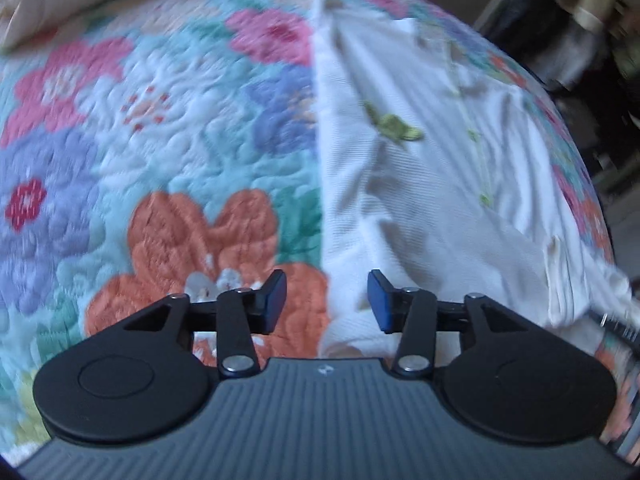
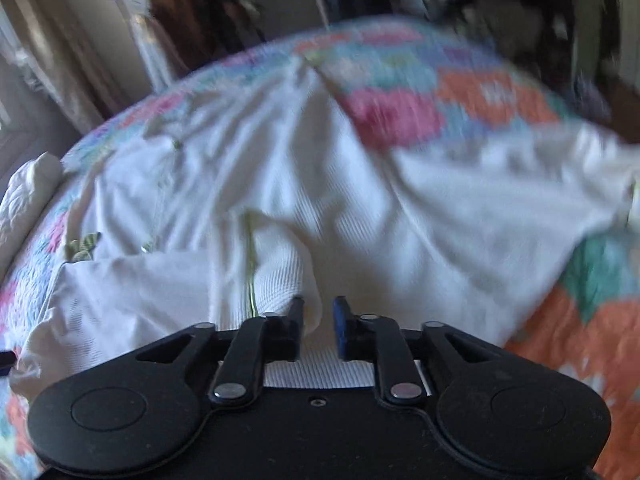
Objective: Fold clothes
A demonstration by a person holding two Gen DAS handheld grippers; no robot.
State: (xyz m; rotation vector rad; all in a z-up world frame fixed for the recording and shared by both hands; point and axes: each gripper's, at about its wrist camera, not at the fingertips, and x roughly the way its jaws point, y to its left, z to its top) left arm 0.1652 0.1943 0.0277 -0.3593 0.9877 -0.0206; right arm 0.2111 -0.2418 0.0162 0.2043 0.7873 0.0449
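Note:
A white ribbed garment point(image 1: 432, 208) with a green embroidered leaf point(image 1: 394, 126) and green stitching lies spread on the floral quilt point(image 1: 168, 152). Its straight left edge runs down toward my left gripper point(image 1: 327, 300), which hovers open over that edge with nothing between its blue pads. In the right wrist view the same garment point(image 2: 328, 184) lies rumpled, with one part folded over at the lower left. My right gripper point(image 2: 318, 328) is low over it, jaws apart. A rolled fold of the cloth point(image 2: 280, 280) rests against its left finger, not pinched.
A white pillow point(image 1: 44, 4) lies at the quilt's far left corner and shows again at the left edge point(image 2: 24, 200) of the right wrist view. The bed's edge point(image 1: 576, 168) drops off to the right of the garment. Dark furniture and a pale post point(image 2: 140, 28) stand beyond the bed.

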